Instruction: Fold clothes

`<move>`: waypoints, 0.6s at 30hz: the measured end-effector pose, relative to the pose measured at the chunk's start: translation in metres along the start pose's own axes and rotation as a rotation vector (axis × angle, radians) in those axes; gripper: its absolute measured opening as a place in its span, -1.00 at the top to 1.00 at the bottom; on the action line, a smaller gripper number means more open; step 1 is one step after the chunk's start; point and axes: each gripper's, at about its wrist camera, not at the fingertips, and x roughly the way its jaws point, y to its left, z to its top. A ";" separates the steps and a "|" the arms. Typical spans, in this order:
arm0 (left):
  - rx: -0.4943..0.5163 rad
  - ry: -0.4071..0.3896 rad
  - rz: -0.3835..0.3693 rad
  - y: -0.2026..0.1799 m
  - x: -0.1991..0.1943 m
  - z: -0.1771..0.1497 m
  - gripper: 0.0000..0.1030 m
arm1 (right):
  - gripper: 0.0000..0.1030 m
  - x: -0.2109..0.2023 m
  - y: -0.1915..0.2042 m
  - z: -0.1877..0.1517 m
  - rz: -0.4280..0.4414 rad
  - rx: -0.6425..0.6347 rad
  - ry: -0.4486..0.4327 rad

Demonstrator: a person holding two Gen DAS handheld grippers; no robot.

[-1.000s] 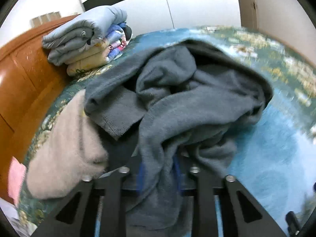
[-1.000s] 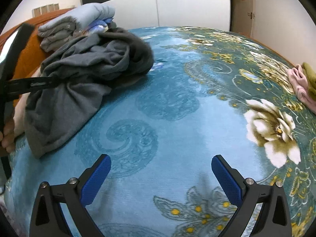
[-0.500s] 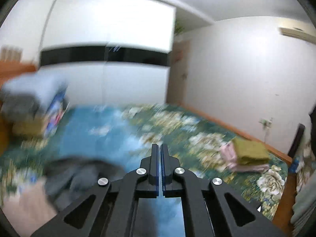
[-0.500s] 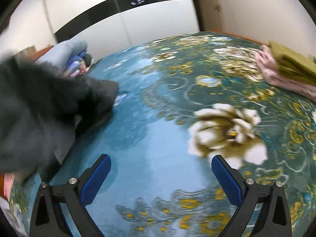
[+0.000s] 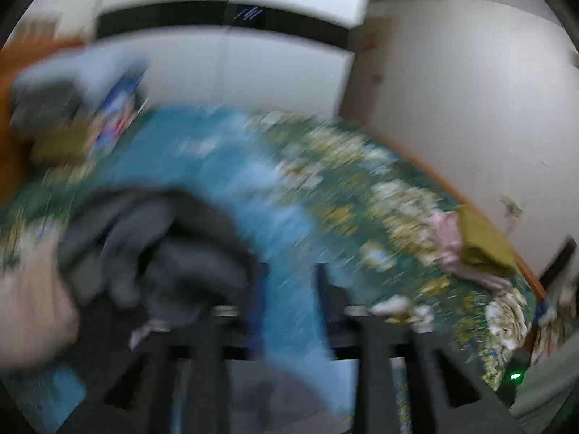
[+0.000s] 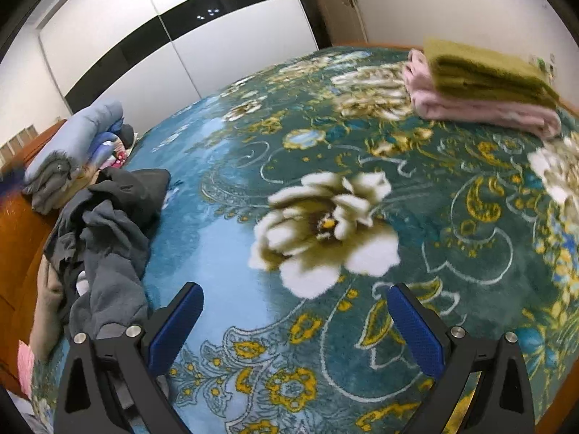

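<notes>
Left gripper (image 5: 287, 289), a second ago clamped on the grey sweater (image 6: 108, 231), has let go; jaws opening, nothing between them. Sweater lies crumpled at bed's left edge on the floral blanket (image 6: 224, 253). Right gripper (image 6: 295, 318) wide open, empty, swung toward folded olive-and-pink stack (image 6: 481, 86). No legible writing.

Two folded stacks (image 6: 481, 86), one grey heap (image 6: 108, 224)

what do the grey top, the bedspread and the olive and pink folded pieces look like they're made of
Grey top: soft matte knit, probably fleece or wool blend; it slumps in limp thick folds.
Bedspread: plush, short-pile printed fabric, likely polyester; slight sheen and fuzzy flower edges.
Olive piece: thick ribbed knit, by its lines.
Pink piece: fluffy, fleece-like; blur leaves it open.
</notes>
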 end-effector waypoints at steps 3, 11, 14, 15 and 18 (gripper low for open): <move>-0.068 0.077 0.081 0.040 0.028 -0.032 -0.20 | -1.00 0.008 0.006 -0.005 0.019 -0.016 0.023; -0.360 0.350 0.077 0.117 0.091 -0.068 -0.26 | -1.00 0.029 0.022 -0.019 0.034 -0.050 0.091; -0.427 0.396 0.035 0.118 0.100 -0.084 -0.21 | -1.00 0.034 0.020 -0.019 0.026 -0.041 0.105; -0.437 0.397 0.022 0.115 0.100 -0.087 -0.11 | -1.00 0.035 0.018 -0.019 0.024 -0.037 0.107; -0.391 0.394 0.059 0.095 0.095 -0.091 0.56 | -1.00 0.039 0.015 -0.019 0.018 -0.021 0.118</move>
